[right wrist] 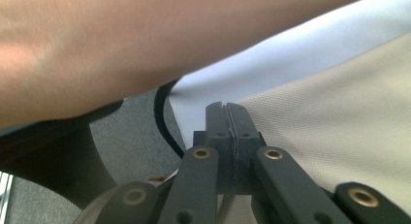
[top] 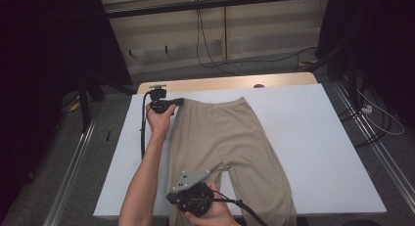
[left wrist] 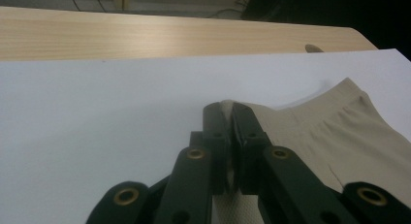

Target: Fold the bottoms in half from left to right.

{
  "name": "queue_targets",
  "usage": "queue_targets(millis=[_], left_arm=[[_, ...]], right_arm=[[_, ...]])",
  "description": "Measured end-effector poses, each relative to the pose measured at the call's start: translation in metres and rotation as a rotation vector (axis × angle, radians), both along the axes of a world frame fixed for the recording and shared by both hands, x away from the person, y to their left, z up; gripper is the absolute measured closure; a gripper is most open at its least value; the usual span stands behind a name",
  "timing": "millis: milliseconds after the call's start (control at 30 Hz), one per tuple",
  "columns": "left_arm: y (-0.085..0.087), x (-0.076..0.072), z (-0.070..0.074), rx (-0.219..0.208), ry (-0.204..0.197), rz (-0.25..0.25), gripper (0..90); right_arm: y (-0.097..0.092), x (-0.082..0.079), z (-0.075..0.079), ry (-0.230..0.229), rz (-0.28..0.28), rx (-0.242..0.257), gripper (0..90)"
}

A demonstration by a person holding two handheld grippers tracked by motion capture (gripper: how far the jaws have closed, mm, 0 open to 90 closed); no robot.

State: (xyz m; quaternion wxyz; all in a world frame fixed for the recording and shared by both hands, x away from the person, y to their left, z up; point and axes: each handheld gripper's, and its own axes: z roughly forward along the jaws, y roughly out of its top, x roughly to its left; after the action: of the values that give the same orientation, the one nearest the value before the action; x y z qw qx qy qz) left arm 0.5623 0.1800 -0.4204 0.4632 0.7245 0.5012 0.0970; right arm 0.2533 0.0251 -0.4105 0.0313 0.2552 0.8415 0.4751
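Note:
A pair of beige trousers (top: 230, 138) lies flat on the white-covered table (top: 303, 118), waistband at the far side and legs running toward the near edge. My left gripper (top: 180, 101) is at the waistband's left corner. In the left gripper view it (left wrist: 230, 110) is shut on that corner of the trousers (left wrist: 329, 132). My right gripper (top: 172, 195) is at the near edge, by the outer side of the left leg. In the right gripper view its jaws (right wrist: 226, 107) are pressed together at the edge of the trousers (right wrist: 329, 112), with a thin layer of cloth between them.
A strip of bare wood (top: 225, 82) runs along the table's far edge. The person's left forearm (right wrist: 145, 40) passes just above the right gripper. Grey floor, metal rails (top: 73, 162) and loose cables (top: 377, 118) surround the table. White surface lies to the right of the trousers.

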Motion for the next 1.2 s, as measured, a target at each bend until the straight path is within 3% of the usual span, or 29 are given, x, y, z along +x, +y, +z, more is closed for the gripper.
queue_targets(millis=[133,233,300,433,500,567,733,1200], left_arm=[[0.012,-0.002,0.008,-0.014,-0.011,0.018,86.2],[0.021,-0.004,0.014,-0.050,-0.013,0.034,86.2],[0.026,-0.006,0.018,-0.018,-0.025,0.043,86.2],[0.036,-0.009,0.024,-0.010,-0.025,0.068,86.2],[0.041,-0.009,0.025,-0.028,-0.022,0.080,86.2],[0.044,-0.010,0.028,0.003,-0.025,0.088,86.2],[0.052,-0.012,0.035,0.010,-0.039,0.093,86.2],[0.071,-0.014,0.071,0.059,-0.075,0.134,86.2]], right_arm=[[0.004,0.000,0.006,-0.008,0.011,0.027,89.8],[0.007,-0.002,0.012,-0.019,0.024,0.032,89.8],[0.008,-0.003,0.016,-0.032,0.026,0.032,89.9],[0.007,-0.004,0.023,-0.044,0.034,0.037,89.9],[0.007,-0.003,0.026,-0.045,0.035,0.049,89.9],[0.007,-0.003,0.029,-0.048,0.035,0.060,89.9],[0.009,-0.004,0.037,-0.045,0.046,0.077,90.0],[0.025,0.000,0.060,-0.067,0.098,0.162,90.0]])
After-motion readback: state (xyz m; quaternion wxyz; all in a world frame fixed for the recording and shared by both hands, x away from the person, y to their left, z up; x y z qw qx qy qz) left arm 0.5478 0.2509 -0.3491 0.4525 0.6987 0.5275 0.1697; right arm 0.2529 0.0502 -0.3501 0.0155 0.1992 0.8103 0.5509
